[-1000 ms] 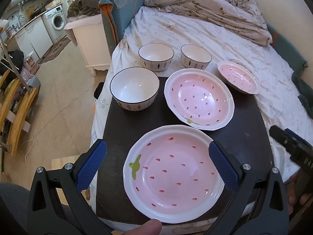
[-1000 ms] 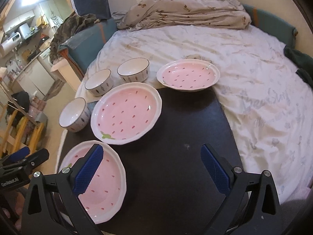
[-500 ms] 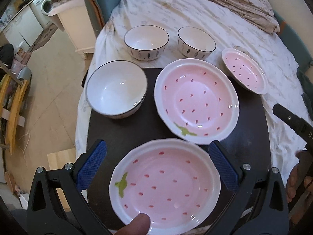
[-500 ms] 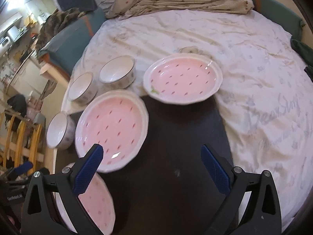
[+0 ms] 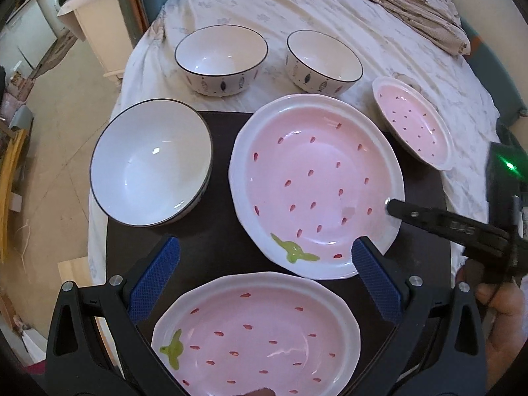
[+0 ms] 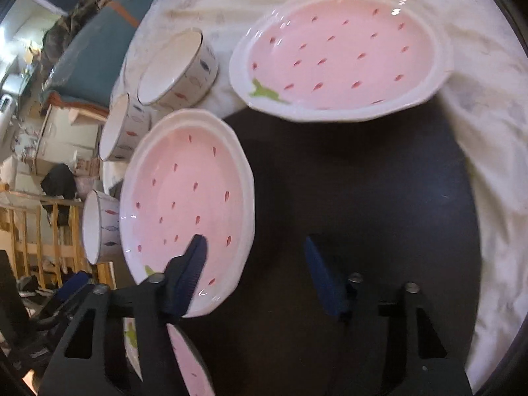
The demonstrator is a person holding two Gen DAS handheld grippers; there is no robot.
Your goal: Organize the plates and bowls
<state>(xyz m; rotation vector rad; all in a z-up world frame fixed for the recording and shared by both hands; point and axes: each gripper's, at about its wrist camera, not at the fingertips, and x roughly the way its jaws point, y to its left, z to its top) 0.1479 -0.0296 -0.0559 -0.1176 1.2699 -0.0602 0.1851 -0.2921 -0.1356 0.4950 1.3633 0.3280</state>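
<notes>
The right wrist view shows the right claw [image 6: 255, 264] with its jaws just closing to a half-wide gap around the rim of the middle pink plate [image 6: 188, 204] on the dark tabletop [image 6: 363, 198]; whether the pads press on it cannot be told. The left claw [image 5: 264, 283] stands wide open above the near pink plate [image 5: 257, 333]. The large white bowl [image 5: 150, 161] stands left of the middle plate. Two smaller bowls [image 5: 221, 57] and a small pink plate [image 5: 412, 125] rest on the bed [image 5: 330, 10] behind.
</notes>
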